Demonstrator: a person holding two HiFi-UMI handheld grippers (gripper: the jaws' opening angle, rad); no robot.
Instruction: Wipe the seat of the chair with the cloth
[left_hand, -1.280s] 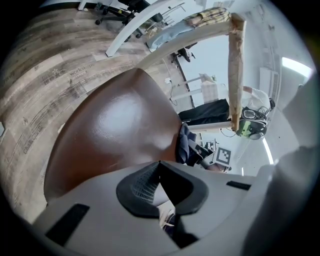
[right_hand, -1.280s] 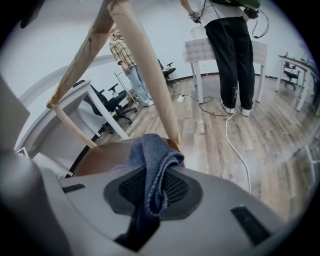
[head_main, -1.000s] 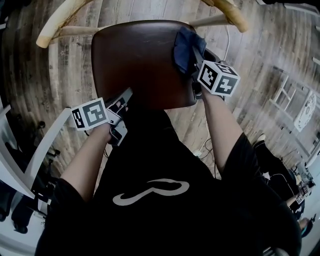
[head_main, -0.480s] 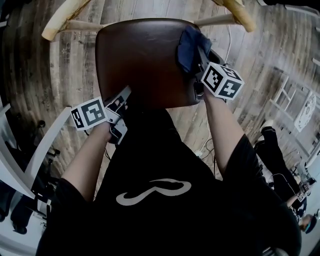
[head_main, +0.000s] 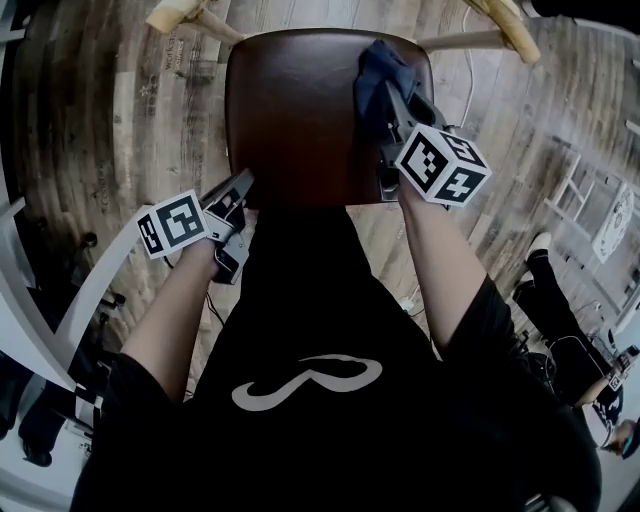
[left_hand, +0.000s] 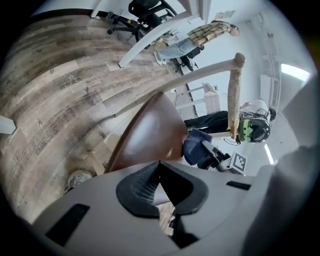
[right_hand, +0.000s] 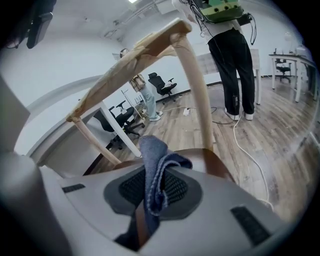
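The chair's dark brown seat (head_main: 300, 110) lies below me in the head view. A dark blue cloth (head_main: 382, 72) rests on its far right part, and my right gripper (head_main: 392, 100) is shut on it. In the right gripper view the cloth (right_hand: 152, 170) sticks up from between the jaws. My left gripper (head_main: 243, 184) is at the seat's near left corner, shut with nothing in it. The left gripper view looks along the seat (left_hand: 150, 135) to the cloth (left_hand: 194, 147) and the right gripper (left_hand: 212, 156).
The chair's pale wooden back frame (head_main: 505, 25) rises beyond the seat (right_hand: 145, 55). A white cable (right_hand: 247, 150) runs over the wood floor, and a person's legs (right_hand: 232, 60) stand behind it. Office chairs (right_hand: 162, 85) and white desk legs (head_main: 90, 290) surround the spot.
The right gripper has slid the cloth a little inward from the seat's right edge and toward the back. The left gripper stays at the near left corner. The head view has shifted.
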